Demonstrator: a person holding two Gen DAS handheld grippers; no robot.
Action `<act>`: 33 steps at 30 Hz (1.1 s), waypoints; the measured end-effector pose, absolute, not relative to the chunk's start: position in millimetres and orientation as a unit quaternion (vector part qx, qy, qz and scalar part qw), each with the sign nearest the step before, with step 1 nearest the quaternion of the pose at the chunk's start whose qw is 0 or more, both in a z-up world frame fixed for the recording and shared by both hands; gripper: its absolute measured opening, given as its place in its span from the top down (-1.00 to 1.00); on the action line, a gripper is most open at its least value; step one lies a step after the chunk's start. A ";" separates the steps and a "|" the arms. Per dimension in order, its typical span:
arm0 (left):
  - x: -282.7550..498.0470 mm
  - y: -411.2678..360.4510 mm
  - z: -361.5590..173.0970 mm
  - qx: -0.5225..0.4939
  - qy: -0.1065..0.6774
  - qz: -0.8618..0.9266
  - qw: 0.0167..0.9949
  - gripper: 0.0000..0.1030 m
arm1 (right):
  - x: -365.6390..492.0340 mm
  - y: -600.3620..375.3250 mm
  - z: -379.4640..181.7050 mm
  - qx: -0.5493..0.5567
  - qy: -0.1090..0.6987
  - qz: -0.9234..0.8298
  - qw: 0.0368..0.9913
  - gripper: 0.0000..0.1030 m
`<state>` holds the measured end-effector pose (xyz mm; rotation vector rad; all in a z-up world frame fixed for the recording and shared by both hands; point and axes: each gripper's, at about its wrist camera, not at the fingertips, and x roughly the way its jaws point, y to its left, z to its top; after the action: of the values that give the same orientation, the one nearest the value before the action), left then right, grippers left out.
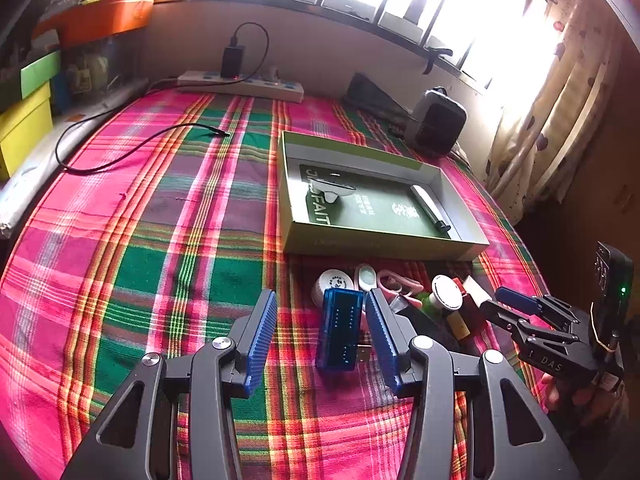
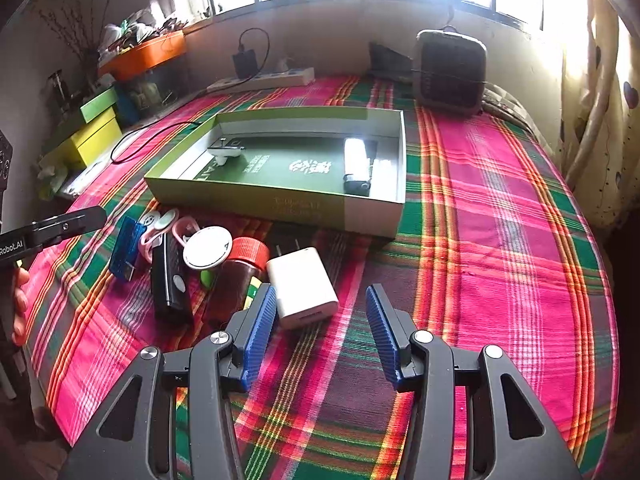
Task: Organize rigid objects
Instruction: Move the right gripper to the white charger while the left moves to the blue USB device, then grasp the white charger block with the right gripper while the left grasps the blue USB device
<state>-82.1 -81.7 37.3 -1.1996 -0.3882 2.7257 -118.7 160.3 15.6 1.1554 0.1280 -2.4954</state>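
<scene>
My left gripper (image 1: 322, 332) is open, its jaws on either side of a translucent blue USB device (image 1: 339, 328) that lies on the plaid cloth; the device also shows in the right wrist view (image 2: 126, 248). My right gripper (image 2: 320, 330) is open and empty, with a white charger block (image 2: 302, 286) just ahead of its left finger. A shallow green box (image 2: 372, 216) holds a white clip-like item (image 2: 225, 151) and a lighter (image 2: 357, 166). A pile by the box has a round white lid (image 2: 207, 247), a red-capped brown bottle (image 2: 236, 276), a black device (image 2: 170, 280) and pink scissors (image 2: 184, 230).
A power strip (image 1: 240, 84) with a plugged-in charger and a loose black cable (image 1: 132, 152) lie at the far left. A small heater (image 2: 450, 72) stands at the back. Coloured boxes (image 1: 24, 120) are stacked at the left. Curtains (image 1: 560, 100) hang on the right.
</scene>
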 end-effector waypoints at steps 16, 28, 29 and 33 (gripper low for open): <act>-79.8 -74.7 32.0 -0.409 -0.126 0.899 0.090 0.12 | -132.6 142.1 1.4 0.427 0.095 -0.880 0.187 0.07; -84.7 -63.7 22.1 -0.428 -0.108 0.893 0.083 0.12 | -139.7 151.0 2.9 0.426 0.092 -0.887 0.152 0.07; -85.5 -63.8 21.4 -0.430 -0.107 0.893 0.082 0.12 | -139.8 151.2 3.0 0.426 0.092 -0.887 0.152 0.13; -88.3 -63.7 18.2 -0.436 -0.105 0.890 0.076 0.12 | -138.9 152.5 3.6 0.423 0.094 -0.889 0.145 0.33</act>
<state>-88.3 -63.7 18.2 -1.3076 -0.3155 2.6696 -138.9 152.5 3.6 1.2188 0.2711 -2.5615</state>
